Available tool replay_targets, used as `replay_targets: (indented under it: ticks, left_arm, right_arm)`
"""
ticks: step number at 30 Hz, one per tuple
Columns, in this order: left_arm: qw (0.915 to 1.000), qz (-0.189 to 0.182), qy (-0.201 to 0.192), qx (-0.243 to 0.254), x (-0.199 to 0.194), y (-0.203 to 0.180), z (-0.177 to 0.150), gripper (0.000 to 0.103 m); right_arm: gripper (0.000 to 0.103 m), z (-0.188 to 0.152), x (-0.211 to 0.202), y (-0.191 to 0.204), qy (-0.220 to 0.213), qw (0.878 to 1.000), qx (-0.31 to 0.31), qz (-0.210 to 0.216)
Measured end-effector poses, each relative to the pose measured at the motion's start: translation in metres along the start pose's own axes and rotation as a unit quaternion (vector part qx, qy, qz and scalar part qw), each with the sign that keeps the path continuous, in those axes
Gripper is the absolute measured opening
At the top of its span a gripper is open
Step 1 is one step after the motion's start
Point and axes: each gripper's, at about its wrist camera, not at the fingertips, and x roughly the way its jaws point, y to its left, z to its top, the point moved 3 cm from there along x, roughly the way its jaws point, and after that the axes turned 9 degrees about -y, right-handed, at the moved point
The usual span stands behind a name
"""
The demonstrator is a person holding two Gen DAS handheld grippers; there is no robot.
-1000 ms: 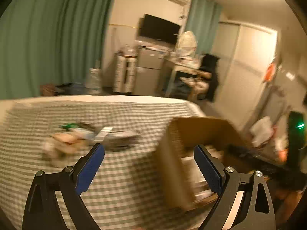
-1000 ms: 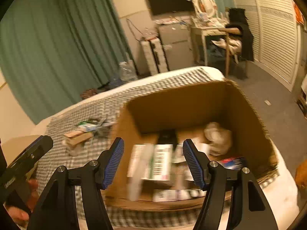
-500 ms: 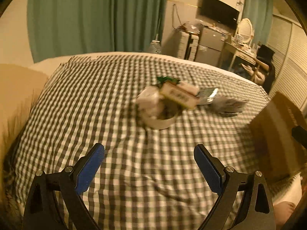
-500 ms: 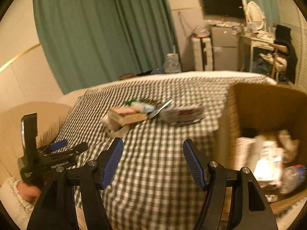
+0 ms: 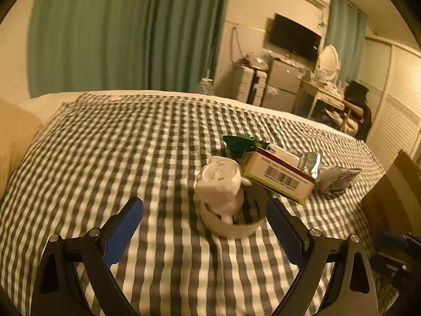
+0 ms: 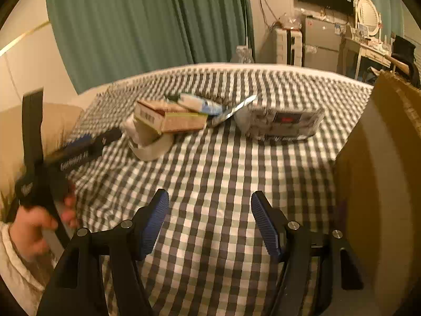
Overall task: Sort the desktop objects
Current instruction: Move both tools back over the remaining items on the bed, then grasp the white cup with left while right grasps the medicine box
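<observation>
Two hand-held grippers are coming at one small pile on the bed (image 5: 110,142), and both are empty: my left hand-held gripper (image 5: 205,226) is standing with its jaws wide apart, my right hand-held gripper (image 6: 209,218) likewise apart with only checked cloth between them.

I am taking the tape roll (image 5: 231,226) as my landmark. It is lying on the cloth just ahead of my left jaws, with a white wad (image 5: 221,184) sitting in it. Behind it, a carton (image 5: 279,176) is leaning on the wad, a foil pack (image 5: 311,164) and a green packet (image 5: 240,143) lie beyond, and a wrapped pack (image 6: 281,122) sits to its right. The box (image 6: 381,184) is standing well to its right.

I am judging the roll the next pick. Lifting it would probably tip the carton, so I am favouring a low, level approach, pinching one wall of the roll, not its full width, and rising slowly.
</observation>
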Motion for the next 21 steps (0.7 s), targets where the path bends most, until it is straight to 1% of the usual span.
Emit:
replay_targets:
  ticks: [2,4,8,10,12,14,17,19,21]
  left_arm:
    - [0.9999,-0.012,0.011,0.001,0.016,0.000,-0.001,0.097]
    - [0.9995,-0.016,0.028,0.006,0.029,-0.002,-0.003,0.097]
    - [0.9973,-0.054,0.047,0.014,0.048,-0.010,0.000,0.097]
    - [0.9968,-0.067,0.042,0.010,0.050,-0.013,0.004,0.092]
    - [0.9961,-0.083,0.028,0.003,0.052,-0.011,0.009,0.058]
    - [0.9962,-0.081,0.031,-0.001,0.054,-0.007,0.012,0.058]
    - [0.9958,-0.086,0.030,-0.010,0.046,-0.002,0.016,0.058]
    - [0.9958,-0.083,0.029,-0.025,0.040,0.004,0.024,0.058]
    - [0.9958,-0.083,0.013,-0.037,0.030,0.012,0.032,0.058]
  right_arm:
    - [0.065,0.001,0.008,0.001,0.004,1.000,0.004,-0.001]
    - [0.065,0.003,0.015,0.001,0.003,1.000,0.006,-0.003]
    - [0.065,0.007,0.028,0.006,0.001,1.000,-0.010,-0.011]
    - [0.066,0.005,0.034,0.006,0.007,1.000,-0.002,-0.012]
    - [0.067,0.004,0.037,0.006,0.010,1.000,0.005,-0.014]
    - [0.067,0.005,0.039,0.008,0.011,1.000,0.007,-0.025]
    - [0.067,0.010,0.038,0.012,0.000,0.999,0.000,-0.033]
    - [0.067,0.018,0.037,0.019,-0.017,0.999,-0.007,-0.030]
    - [0.067,0.027,0.037,0.030,-0.031,0.999,-0.018,-0.015]
